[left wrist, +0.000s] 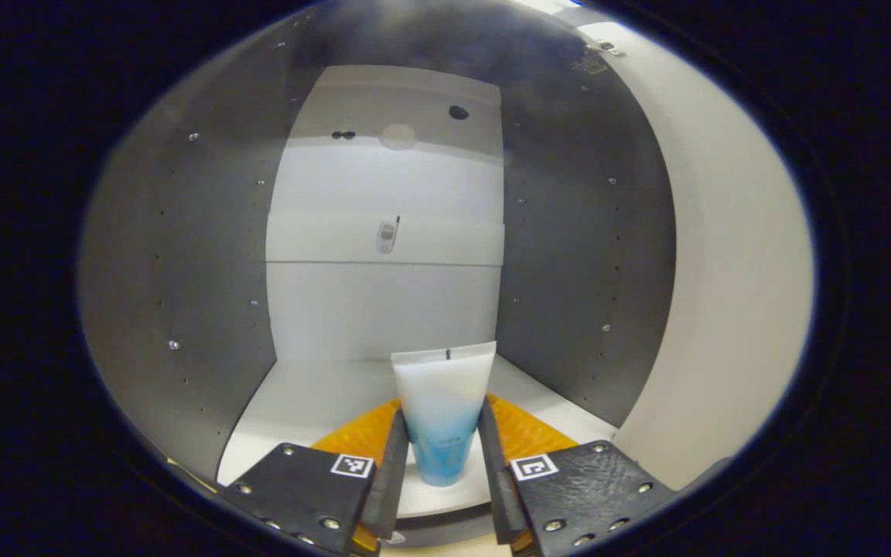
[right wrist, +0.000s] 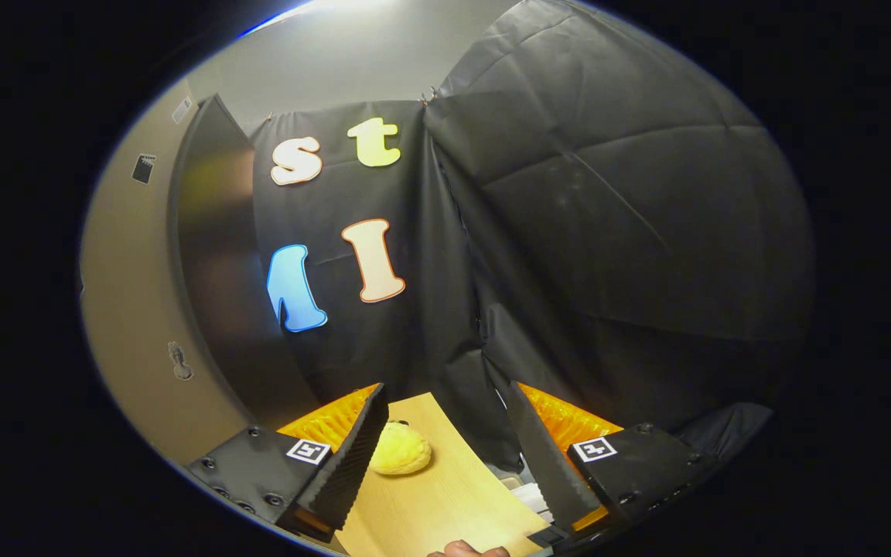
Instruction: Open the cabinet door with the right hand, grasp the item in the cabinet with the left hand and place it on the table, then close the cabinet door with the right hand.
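A soft tube (left wrist: 442,387), white at the top and fading to blue below, stands cap-down on the white shelf (left wrist: 314,394) inside the cabinet. My left gripper (left wrist: 443,422) reaches into the cabinet, its two fingers pressed against the tube's sides near the lower half. In the right gripper view the cabinet door (right wrist: 213,294) stands swung open at the left, its dark inner face towards me. My right gripper (right wrist: 447,394) hangs open over the wooden table (right wrist: 445,495), holding nothing.
Grey side walls (left wrist: 182,294) and a white back panel (left wrist: 384,302) close in the cabinet. The door's pale edge (left wrist: 724,294) is at the right. A yellow plush thing (right wrist: 399,452) lies on the table by my right gripper's left finger. A fingertip (right wrist: 465,549) shows at the bottom.
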A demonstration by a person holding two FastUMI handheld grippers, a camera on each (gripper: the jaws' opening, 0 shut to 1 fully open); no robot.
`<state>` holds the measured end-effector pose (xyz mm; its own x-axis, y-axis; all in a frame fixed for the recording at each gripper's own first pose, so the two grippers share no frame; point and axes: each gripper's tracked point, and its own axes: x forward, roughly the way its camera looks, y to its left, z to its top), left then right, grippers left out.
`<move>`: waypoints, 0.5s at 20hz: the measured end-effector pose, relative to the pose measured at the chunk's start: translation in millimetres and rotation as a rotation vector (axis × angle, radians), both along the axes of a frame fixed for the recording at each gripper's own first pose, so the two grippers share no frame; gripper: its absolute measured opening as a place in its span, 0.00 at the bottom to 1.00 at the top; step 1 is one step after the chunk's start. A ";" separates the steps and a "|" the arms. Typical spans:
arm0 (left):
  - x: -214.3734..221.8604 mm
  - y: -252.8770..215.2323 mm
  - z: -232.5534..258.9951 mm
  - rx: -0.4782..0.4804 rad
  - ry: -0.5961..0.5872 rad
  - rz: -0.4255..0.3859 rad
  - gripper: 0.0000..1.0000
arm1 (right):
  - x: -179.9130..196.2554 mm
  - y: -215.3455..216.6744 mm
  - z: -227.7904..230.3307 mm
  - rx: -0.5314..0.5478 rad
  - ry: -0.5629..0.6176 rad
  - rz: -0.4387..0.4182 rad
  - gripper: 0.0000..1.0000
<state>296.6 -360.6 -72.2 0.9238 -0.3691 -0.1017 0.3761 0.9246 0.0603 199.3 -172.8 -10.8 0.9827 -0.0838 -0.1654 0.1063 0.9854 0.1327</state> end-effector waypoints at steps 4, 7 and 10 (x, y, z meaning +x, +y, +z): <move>-7.0 0.4 1.6 -0.017 0.008 -0.017 0.45 | -3.4 0.3 -2.1 0.000 0.000 -0.003 0.92; -24.3 4.8 12.9 -0.018 -0.019 -0.029 0.48 | -11.5 -2.1 1.0 -0.002 -0.008 -0.015 0.98; -46.3 14.7 22.1 -0.032 -0.006 -0.046 0.41 | -21.5 0.5 5.3 0.012 -0.026 -0.024 0.92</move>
<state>250.4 -345.9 -50.1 0.9063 -0.4143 -0.0837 0.4181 0.9078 0.0330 177.8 -172.3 -5.5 0.9844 -0.1051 -0.1412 0.1259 0.9810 0.1475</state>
